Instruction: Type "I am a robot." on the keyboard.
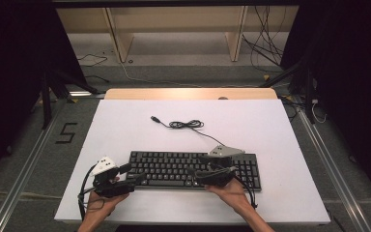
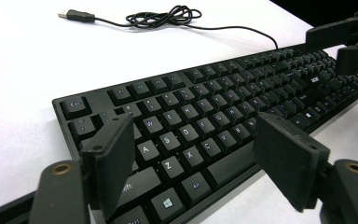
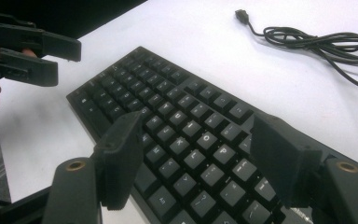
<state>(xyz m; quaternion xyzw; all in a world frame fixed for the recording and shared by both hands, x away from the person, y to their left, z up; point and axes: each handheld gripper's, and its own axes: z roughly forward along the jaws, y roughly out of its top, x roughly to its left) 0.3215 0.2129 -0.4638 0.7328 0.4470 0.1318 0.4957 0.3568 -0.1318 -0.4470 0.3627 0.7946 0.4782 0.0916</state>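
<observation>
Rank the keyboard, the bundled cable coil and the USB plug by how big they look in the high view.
1. keyboard
2. cable coil
3. USB plug

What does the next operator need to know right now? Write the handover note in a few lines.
Left gripper: jaws open, empty, over the left end of the keyboard.
Right gripper: jaws open, empty, over the keyboard's right half.
Keyboard lies flat on the white table, near the front edge. Its cable runs back in a loose coil, USB plug lying free.
Done: both grippers brought over the keyboard.
Left: nothing gripped yet; any handling of keyboard or cable remains.
</observation>
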